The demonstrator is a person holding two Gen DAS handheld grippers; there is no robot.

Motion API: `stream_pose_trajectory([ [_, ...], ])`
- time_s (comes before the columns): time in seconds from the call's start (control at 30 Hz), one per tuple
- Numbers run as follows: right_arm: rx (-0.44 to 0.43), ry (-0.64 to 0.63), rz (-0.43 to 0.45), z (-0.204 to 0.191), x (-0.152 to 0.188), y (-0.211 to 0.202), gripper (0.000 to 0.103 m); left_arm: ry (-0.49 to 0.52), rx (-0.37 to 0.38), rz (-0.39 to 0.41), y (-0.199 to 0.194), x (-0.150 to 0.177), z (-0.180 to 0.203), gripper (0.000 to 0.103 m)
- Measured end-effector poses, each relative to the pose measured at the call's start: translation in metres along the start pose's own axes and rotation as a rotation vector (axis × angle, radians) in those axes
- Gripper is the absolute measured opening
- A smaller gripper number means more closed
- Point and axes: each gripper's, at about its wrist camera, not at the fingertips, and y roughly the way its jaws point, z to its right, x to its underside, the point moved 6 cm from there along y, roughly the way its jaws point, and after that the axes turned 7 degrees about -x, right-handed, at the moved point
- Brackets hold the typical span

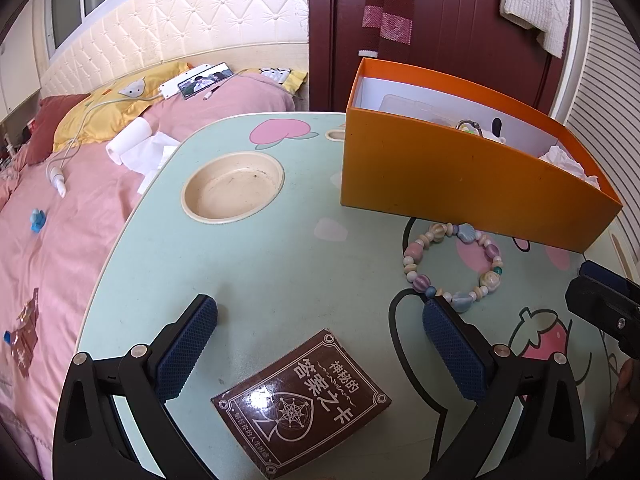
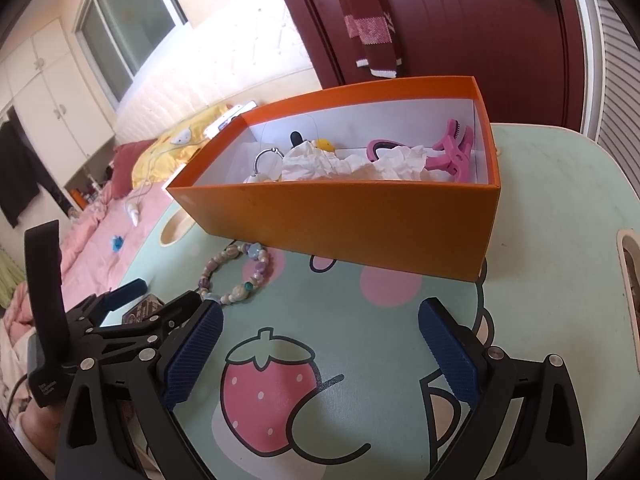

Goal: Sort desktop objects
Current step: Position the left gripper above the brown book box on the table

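Observation:
A brown card box (image 1: 302, 402) with white Chinese lettering lies flat on the pale green table (image 1: 248, 264), between the wide-apart fingers of my left gripper (image 1: 320, 320), which is open and not touching it. A pastel bead bracelet (image 1: 454, 264) lies ahead to the right, close to the right fingertip. Behind it stands the orange box (image 1: 452, 184). In the right wrist view my right gripper (image 2: 320, 320) is open over a strawberry print, empty. The bracelet (image 2: 240, 276) lies left of it, and the orange box (image 2: 348, 220) holds crumpled tissue (image 2: 352, 162) and pink clips (image 2: 452, 152).
A round cream cup recess (image 1: 232, 188) is sunk into the table at the left. A bed with a pink cover (image 1: 60, 240) borders the table's left edge, with a tissue roll (image 1: 128, 140) and a phone (image 1: 204, 78). A dark red door (image 2: 460, 20) stands behind.

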Motion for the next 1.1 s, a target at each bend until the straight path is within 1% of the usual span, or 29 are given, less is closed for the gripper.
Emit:
stream_pose_trajectory([
  [0.2,0.021,-0.021,-0.011,-0.002,0.002,0.000,0.099,0.006,0.002,-0.007,0.000,0.000,0.000,0.103],
  [0.37,0.027,-0.032,-0.021,-0.004,0.003,0.000,0.099,0.049,0.047,-0.089,-0.003,-0.004,-0.002,0.103],
  [0.47,0.020,-0.025,-0.021,-0.002,0.002,0.000,0.099,-0.007,0.075,-0.012,-0.026,-0.015,-0.016,0.103],
  [0.53,0.020,-0.025,-0.021,-0.002,0.002,0.000,0.099,-0.034,0.094,0.006,-0.040,-0.019,-0.026,0.103],
  [0.67,0.022,-0.028,-0.021,-0.002,0.003,0.000,0.099,-0.039,0.060,0.006,-0.054,-0.014,-0.037,0.103],
  [0.73,0.021,-0.028,-0.022,-0.002,0.003,0.000,0.099,-0.008,0.055,0.006,-0.056,-0.004,-0.036,0.103],
  [0.87,0.019,-0.028,-0.022,-0.002,0.003,0.000,0.099,0.073,0.017,-0.008,-0.052,0.021,-0.029,0.103],
  [0.9,0.018,-0.029,-0.023,0.000,0.002,0.000,0.099,0.079,0.012,-0.006,-0.052,0.025,-0.027,0.103],
  [1.1,0.019,-0.034,-0.024,0.002,0.001,-0.001,0.099,0.009,0.066,-0.008,-0.048,0.029,-0.026,0.103],
])
